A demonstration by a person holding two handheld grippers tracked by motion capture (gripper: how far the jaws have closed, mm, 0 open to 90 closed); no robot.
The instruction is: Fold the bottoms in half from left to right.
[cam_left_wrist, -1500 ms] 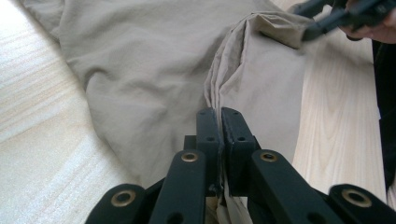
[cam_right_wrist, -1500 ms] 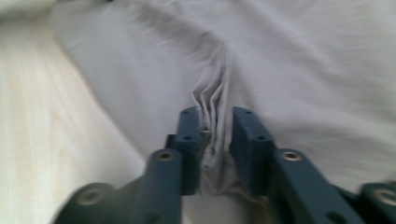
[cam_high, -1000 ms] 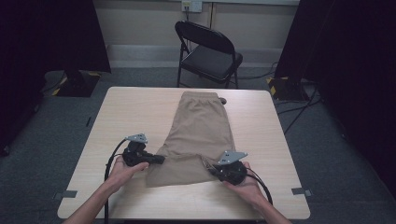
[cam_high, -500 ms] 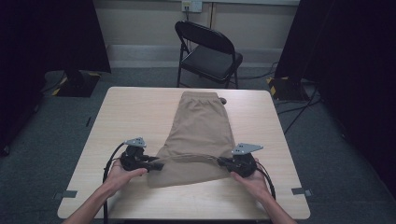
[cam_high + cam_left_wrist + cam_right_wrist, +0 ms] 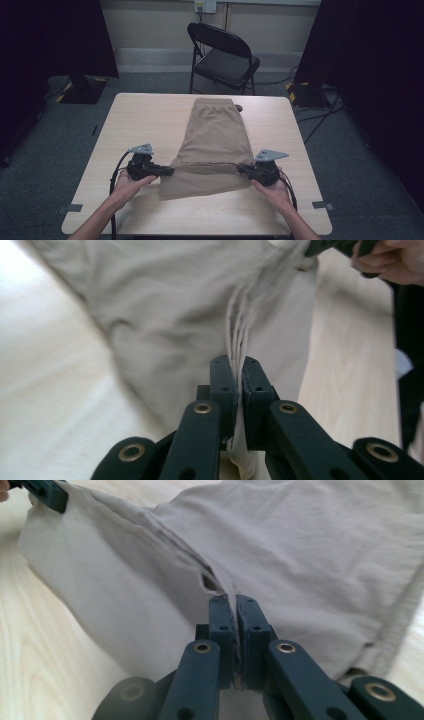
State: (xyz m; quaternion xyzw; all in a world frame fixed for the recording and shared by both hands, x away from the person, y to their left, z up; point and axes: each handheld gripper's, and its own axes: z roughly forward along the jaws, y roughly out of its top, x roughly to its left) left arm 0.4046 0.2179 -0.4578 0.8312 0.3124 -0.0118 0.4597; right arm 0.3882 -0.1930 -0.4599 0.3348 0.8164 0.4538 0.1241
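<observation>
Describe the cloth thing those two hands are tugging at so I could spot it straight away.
Find the pale wooden table in front of the black folding chair. Lying down its middle is a pair of tan shorts, the near edge pinched and stretched between the left hand-held gripper and the right hand-held gripper. It is the table's one soft, wrinkled thing.

The shorts (image 5: 215, 145) are showing up plain tan, no print, looking paler grey-beige up close. The grippers are looking black, left gripper (image 5: 167, 171) and right gripper (image 5: 242, 170), with grey plates and brass rivets. The table (image 5: 150, 120) is showing light wood grain. The far chair (image 5: 225, 55) is looking black.
</observation>
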